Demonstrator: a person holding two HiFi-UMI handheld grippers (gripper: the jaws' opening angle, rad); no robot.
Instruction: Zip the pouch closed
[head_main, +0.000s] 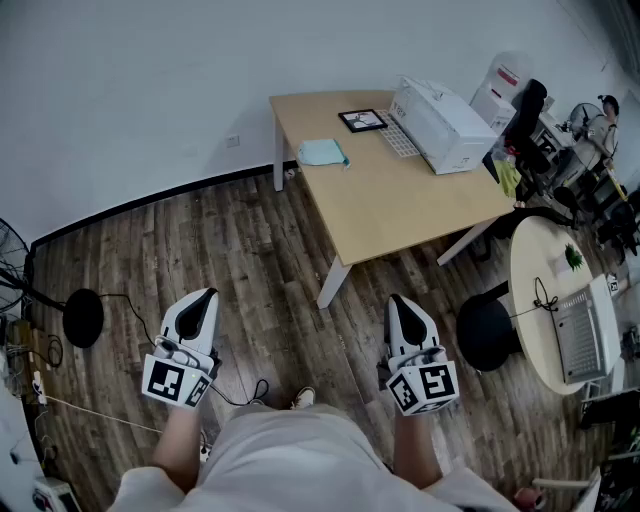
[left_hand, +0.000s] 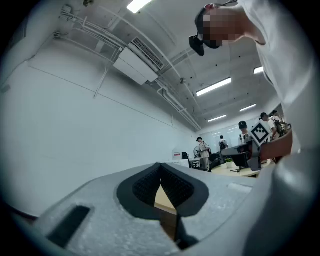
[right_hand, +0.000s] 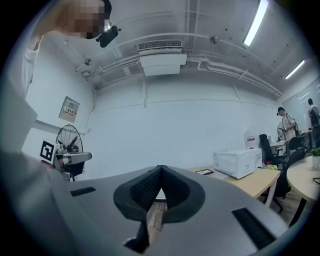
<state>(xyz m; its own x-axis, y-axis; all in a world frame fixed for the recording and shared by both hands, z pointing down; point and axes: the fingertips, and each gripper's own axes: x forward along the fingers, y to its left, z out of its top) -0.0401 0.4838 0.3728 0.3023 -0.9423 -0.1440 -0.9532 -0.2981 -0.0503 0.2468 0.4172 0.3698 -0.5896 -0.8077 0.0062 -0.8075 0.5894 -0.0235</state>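
The pouch (head_main: 322, 152) is a small teal one lying flat near the left edge of the light wooden table (head_main: 400, 200), well ahead of both grippers. I hold my left gripper (head_main: 206, 296) close to my body over the wooden floor, jaws shut and empty. My right gripper (head_main: 397, 301) is level with it on the right, also shut with nothing in it. In the left gripper view the left gripper's (left_hand: 160, 165) black pads meet, and in the right gripper view the right gripper's (right_hand: 160, 168) pads meet the same way. The pouch's zipper is too small to make out.
On the table also stand a white box-shaped appliance (head_main: 440, 125) and a dark framed tablet (head_main: 362, 120). A round white table (head_main: 545, 300) with a laptop and a black stool (head_main: 487, 332) are to the right. A black fan base (head_main: 82, 316) and cables lie on the floor at left.
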